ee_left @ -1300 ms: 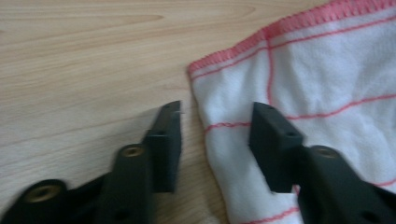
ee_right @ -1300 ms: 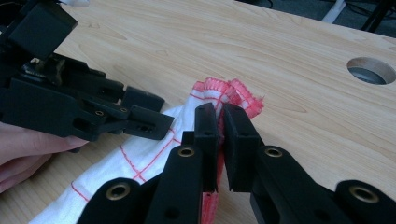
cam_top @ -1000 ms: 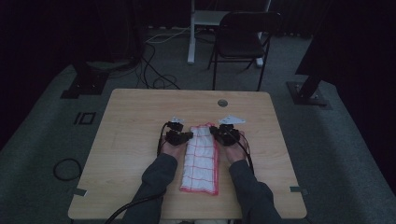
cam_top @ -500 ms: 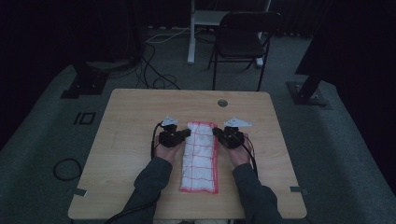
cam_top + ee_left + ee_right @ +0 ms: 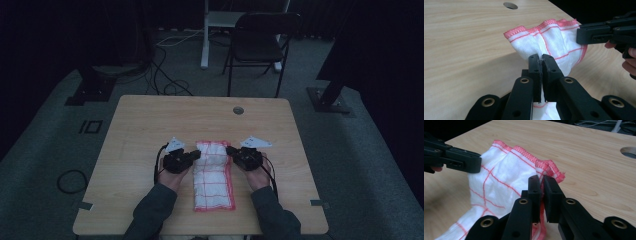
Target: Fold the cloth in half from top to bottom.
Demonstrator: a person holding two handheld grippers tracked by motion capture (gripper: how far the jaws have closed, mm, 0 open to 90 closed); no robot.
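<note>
I see cloth (image 5: 214, 175), white with red grid, lying lengthwise at table (image 5: 150, 120) middle near my edge. Far end lifted and bunched between both claws. Left gripper (image 5: 196, 155) clamped on cloth's far left corner; in left gripper view jaws pinch fabric tight. Right gripper (image 5: 231, 150) clamped on far right corner, hem caught between its jaws. Both forearms enter from near edge, hands flank cloth, claws angled inward toward each other, low over table.
</note>
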